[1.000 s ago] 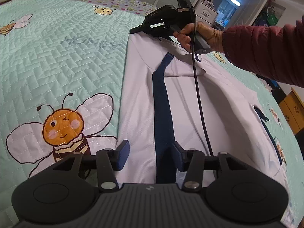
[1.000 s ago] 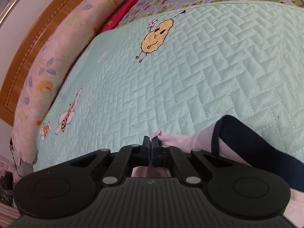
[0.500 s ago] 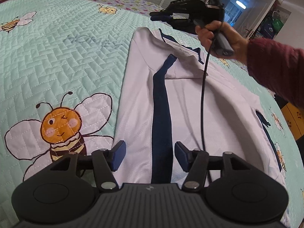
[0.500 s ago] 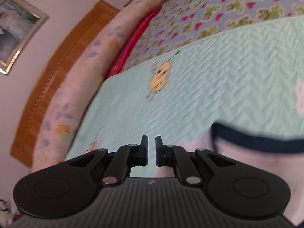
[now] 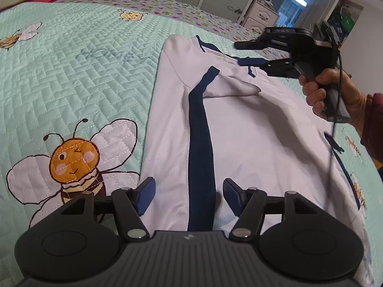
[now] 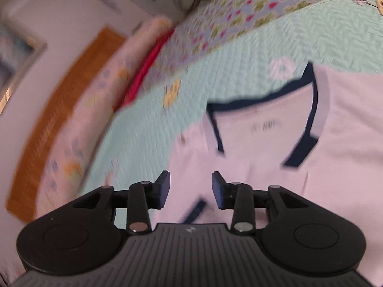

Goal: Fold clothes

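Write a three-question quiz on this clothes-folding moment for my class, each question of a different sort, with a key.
1. True or false: the right gripper is clamped on the white shirt.
2. The navy stripe in the left wrist view runs: A) between the left gripper fingers, B) outside both of them, C) along the quilt.
3. Fill in: the cartoon printed on the quilt beside the shirt is a ____.

Key: 1 false, its jaws stand apart; 2 A; 3 bee.

Mint quilted bee-print bedspread (image 5: 71,76) under a flat white navy-trimmed shirt (image 5: 251,143).
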Demonstrator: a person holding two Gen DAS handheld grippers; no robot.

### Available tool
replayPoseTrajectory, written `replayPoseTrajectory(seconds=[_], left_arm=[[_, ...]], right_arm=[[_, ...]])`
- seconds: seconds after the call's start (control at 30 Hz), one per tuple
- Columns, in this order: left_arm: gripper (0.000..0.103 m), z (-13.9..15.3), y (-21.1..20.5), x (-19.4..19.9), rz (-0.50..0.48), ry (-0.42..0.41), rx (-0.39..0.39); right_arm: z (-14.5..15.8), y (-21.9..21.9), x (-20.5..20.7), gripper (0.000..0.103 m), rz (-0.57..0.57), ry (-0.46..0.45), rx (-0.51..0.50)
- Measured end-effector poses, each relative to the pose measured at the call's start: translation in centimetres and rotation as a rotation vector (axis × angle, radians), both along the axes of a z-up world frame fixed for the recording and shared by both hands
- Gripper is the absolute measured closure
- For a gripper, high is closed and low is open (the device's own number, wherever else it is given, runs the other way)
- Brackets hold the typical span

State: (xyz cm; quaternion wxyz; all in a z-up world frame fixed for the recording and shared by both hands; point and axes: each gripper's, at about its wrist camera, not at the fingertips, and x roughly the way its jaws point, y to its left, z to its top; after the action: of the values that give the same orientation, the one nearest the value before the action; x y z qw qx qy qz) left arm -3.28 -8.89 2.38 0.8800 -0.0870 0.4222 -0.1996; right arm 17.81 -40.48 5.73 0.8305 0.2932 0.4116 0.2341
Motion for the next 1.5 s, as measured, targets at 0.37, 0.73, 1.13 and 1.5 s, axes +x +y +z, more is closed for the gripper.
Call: replayPoseTrajectory(seconds=[0.37, 0.73, 1.13, 1.5], left_arm=[[0.036, 0.5, 0.5, 0.8, 0.086, 0.087, -0.04], [0.036, 1.1, 0.3, 0.4, 0.104, 0.102, -0.01], [0.036, 2.3, 0.6, 0.3, 0.092, 0.119, 0.025], [0.034, 6.0, -6.2, 7.3, -0.14, -0.193, 0.045]], right_arm=[[-1.9, 5.5, 0.9, 0.066, 0.303, -0.08, -0.333], [1.6, 2.7, -2.6, 0.103, 0.279, -0.151, -0.235], [0.2, -1.8, -12.9, 0.102, 0.205, -0.028, -0.305], [-1.4, -5.4, -6.0, 0.062, -0.278, 0.012, -0.103]])
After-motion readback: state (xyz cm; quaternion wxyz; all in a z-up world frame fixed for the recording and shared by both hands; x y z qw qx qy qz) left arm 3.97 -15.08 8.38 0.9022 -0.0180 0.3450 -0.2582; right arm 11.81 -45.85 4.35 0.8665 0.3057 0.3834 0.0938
